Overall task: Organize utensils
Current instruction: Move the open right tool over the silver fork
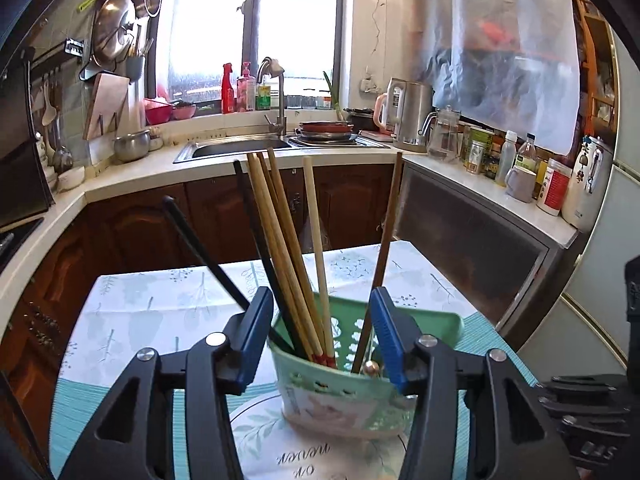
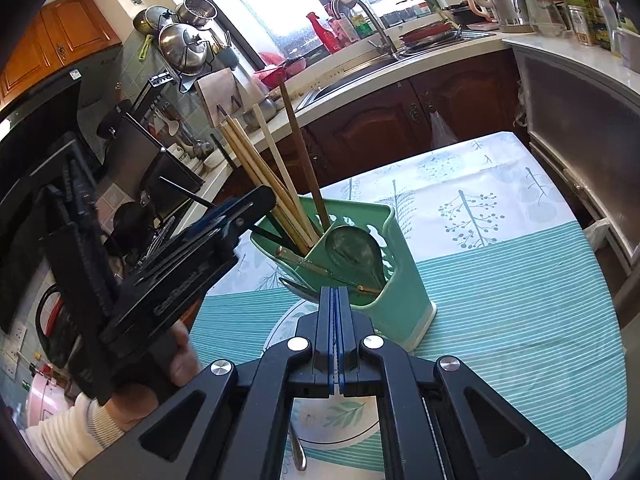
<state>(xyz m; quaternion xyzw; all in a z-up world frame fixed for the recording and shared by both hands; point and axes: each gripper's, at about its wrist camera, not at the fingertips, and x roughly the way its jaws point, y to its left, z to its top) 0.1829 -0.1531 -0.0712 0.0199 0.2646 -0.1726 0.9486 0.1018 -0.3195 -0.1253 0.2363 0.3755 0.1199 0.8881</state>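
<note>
While the left gripper [image 1: 322,336] spreads and the right gripper [image 2: 335,300] is pressed together, a patterned tablecloth [image 2: 500,248] covers the kitchen table.

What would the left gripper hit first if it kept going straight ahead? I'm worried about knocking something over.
Probably the green holder: it sits between the open left gripper fingers, dead ahead, with the chopsticks standing in it. Depth is hard to judge through the fisheye.

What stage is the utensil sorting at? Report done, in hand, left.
Done: the chopsticks stand in the green holder, and a ladle sits in its other compartment. In hand: nothing visible; the left gripper is open around the holder's top, the right gripper is shut and empty. Left: a metal utensil lies by the plate.
</note>
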